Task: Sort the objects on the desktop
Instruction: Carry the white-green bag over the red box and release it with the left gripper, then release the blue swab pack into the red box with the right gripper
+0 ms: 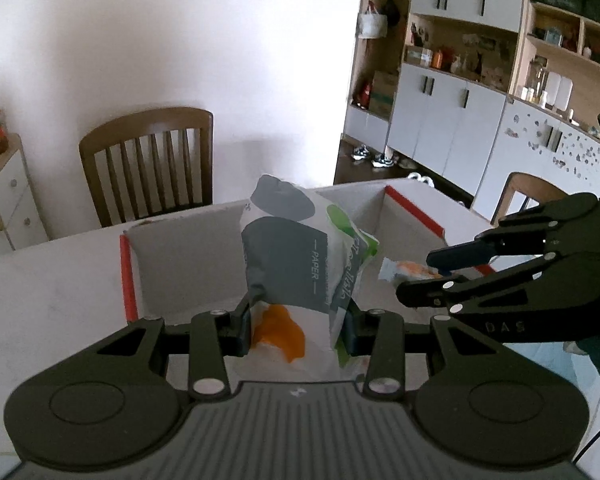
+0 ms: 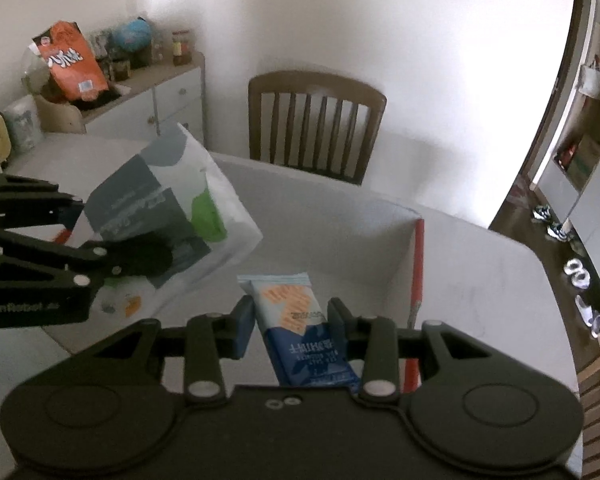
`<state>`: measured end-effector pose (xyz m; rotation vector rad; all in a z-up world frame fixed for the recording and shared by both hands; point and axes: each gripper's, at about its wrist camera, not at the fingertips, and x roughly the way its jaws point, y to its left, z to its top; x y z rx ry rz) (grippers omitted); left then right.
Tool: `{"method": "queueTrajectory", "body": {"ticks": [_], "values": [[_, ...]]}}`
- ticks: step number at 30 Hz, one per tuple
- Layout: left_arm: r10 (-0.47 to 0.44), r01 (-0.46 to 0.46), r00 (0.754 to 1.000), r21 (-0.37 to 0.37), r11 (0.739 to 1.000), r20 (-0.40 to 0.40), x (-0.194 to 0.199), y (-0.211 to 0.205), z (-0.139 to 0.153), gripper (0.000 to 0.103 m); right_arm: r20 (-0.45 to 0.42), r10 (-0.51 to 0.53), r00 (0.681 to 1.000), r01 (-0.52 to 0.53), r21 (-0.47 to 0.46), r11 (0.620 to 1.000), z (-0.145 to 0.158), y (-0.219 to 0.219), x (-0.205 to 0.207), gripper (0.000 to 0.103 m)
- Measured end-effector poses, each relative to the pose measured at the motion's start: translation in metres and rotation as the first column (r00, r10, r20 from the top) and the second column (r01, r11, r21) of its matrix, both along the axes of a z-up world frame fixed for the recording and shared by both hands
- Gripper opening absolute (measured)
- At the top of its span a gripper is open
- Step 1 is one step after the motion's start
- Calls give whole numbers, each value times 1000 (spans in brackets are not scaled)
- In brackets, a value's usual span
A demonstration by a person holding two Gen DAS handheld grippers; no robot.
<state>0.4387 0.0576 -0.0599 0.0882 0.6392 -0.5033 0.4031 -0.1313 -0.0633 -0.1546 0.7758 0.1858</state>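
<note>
On a white table [image 1: 52, 292] stands an open cardboard box [image 1: 188, 256] with red-taped edges. The left gripper [image 1: 296, 330] pinches a tissue pack [image 1: 296, 256] (marked PAPER) above the box. The right gripper [image 2: 290, 326] clamps a blue snack packet [image 2: 304, 328] over the box too. A wooden chair [image 1: 148, 164] stands at the far side by the white wall.

Black tongs [image 1: 296, 330], silver pivot screws

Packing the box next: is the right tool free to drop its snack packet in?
Probably yes: the right tool holds the snack packet over the open box; the tissue pack sits left.
</note>
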Motion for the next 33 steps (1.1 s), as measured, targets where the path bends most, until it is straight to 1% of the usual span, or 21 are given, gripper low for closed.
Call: {"method": "queueTrajectory", "body": {"ticks": [3, 6, 12, 14, 15, 16, 17, 22, 23, 24, 25, 28, 33], "values": [[5, -5, 1000, 16, 1000, -14, 3, 1, -6, 40, -17, -5, 1000, 5, -11, 1000, -6, -1, 3, 39], [13, -13, 1000, 18, 1000, -27, 4, 1, -10, 41, -34, 0, 999, 0, 1, 1000, -9, -2, 5, 41], [2, -1, 999, 32, 999, -44, 6, 3, -17, 45, -54, 14, 998, -14, 1, 1000, -13, 0, 3, 44], [-6, 7, 998, 23, 1000, -57, 6, 5, -19, 49, -51, 8, 999, -9, -8, 1000, -11, -1, 1, 45], [-8, 9, 998, 22, 1000, -61, 6, 5, -19, 57, -48, 6, 999, -6, -6, 1000, -10, -2, 0, 47], [-10, 12, 998, 25, 1000, -62, 6, 6, -20, 66, -48, 4, 999, -4, 2, 1000, -9, -3, -1, 48], [-16, 18, 998, 30, 999, -68, 6, 6, -20, 69, -48, 0, 999, 0, 5, 1000, -8, -5, -2, 48], [-9, 10, 998, 19, 1000, -55, -2, 10, -17, 70, -35, -8, 999, 8, 9, 1000, 0, -8, -11, 50], [-9, 10, 999, 14, 1000, -51, -4, 11, -14, 70, -32, -11, 999, 11, 16, 1000, 1, -10, -14, 52], [-8, 9, 999, 11, 1000, -47, -7, 12, -12, 70, -28, -12, 1000, 13, 23, 1000, 3, -11, -16, 57], [-2, 2, 999, 13, 1000, -38, -11, 12, -10, 70, -26, -13, 1000, 14, 31, 999, 5, -12, -20, 58], [-9, 9, 1000, 11, 1000, -28, -19, 13, -3, 70, -14, 1, 1000, 0, 42, 999, 12, -15, -31, 58], [18, -18, 1000, 3, 1000, 1, -45, 16, 6, 70, 15, 24, 1000, -25, 47, 999, 24, -18, -51, 58]]}}
